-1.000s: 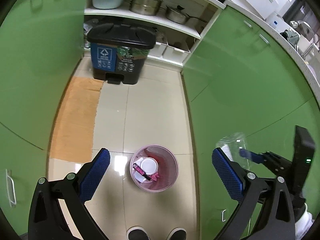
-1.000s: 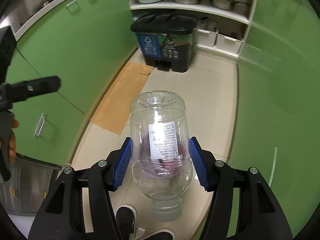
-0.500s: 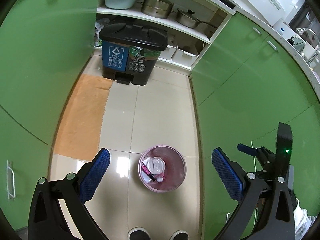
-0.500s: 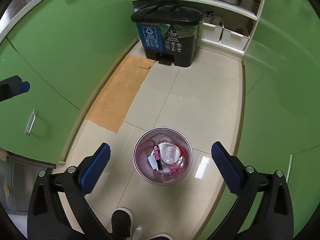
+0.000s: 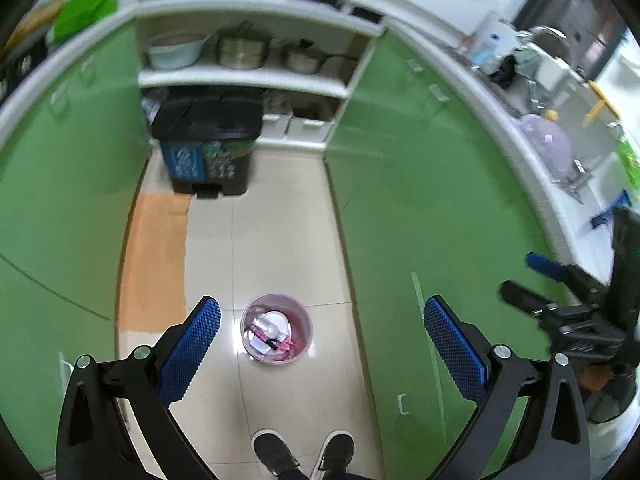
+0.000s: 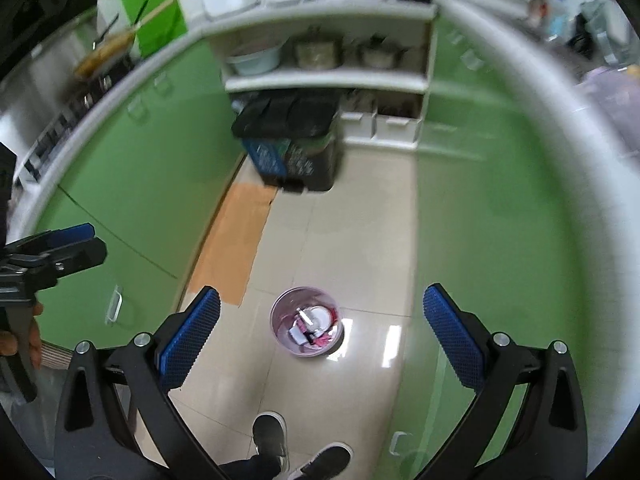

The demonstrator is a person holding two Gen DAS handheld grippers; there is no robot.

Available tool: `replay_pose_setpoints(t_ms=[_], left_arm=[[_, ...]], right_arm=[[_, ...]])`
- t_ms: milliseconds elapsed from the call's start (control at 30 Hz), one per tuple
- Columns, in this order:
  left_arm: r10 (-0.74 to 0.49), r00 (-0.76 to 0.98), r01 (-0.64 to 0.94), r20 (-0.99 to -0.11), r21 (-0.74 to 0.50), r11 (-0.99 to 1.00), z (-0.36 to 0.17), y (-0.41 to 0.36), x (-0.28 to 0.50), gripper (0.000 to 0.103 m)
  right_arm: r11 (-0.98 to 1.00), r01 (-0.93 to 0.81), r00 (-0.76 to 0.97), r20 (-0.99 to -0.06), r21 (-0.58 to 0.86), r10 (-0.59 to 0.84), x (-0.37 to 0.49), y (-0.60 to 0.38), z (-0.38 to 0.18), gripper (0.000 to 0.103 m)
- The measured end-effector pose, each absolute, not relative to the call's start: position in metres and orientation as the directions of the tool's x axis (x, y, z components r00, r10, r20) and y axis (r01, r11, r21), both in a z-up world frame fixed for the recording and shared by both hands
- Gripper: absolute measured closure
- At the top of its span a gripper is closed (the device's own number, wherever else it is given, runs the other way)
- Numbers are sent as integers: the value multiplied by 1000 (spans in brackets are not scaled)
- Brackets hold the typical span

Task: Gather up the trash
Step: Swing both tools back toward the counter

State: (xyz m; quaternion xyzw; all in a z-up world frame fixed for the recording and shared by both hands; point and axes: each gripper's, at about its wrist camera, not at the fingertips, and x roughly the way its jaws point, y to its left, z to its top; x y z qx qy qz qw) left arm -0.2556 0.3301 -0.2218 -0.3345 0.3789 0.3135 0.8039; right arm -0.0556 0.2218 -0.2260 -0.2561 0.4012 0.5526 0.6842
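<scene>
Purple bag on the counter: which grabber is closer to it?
Right. The right gripper hangs by the counter holding the purple bag; the left gripper is across the aisle, by the opposite green cabinets.

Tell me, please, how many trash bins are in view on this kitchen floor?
2: a small pink bin on the tiles in front of the shoes, and a black pedal bin by the far shelves. Others may be hidden.
</scene>
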Motion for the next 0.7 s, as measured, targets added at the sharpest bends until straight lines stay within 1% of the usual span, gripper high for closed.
replay_pose_setpoints(t_ms=[67, 167, 300, 500, 700], left_arm=[[253, 527, -737, -812, -288, 611, -186, 317, -243, 5], [247, 552, -701, -796, -284, 654, -145, 299, -223, 5], [226, 593, -646, -773, -288, 707, -109, 278, -190, 5], [156, 646, -516, -747, -277, 810, -65, 236, -125, 5], [57, 677, -371, -734, -274, 887, -45, 190, -60, 5]], right_arm=[[290, -953, 100, -819, 84, 565, -44, 196, -186, 3], [369, -927, 174, -787, 72, 592, -19, 150, -130, 3], [480, -874, 264, -754, 76, 601, 19, 96, -84, 3], [625, -778, 390, -724, 73, 569, 64, 13, -46, 3], [730, -680, 472, -722, 67, 506, 88, -59, -39, 3]])
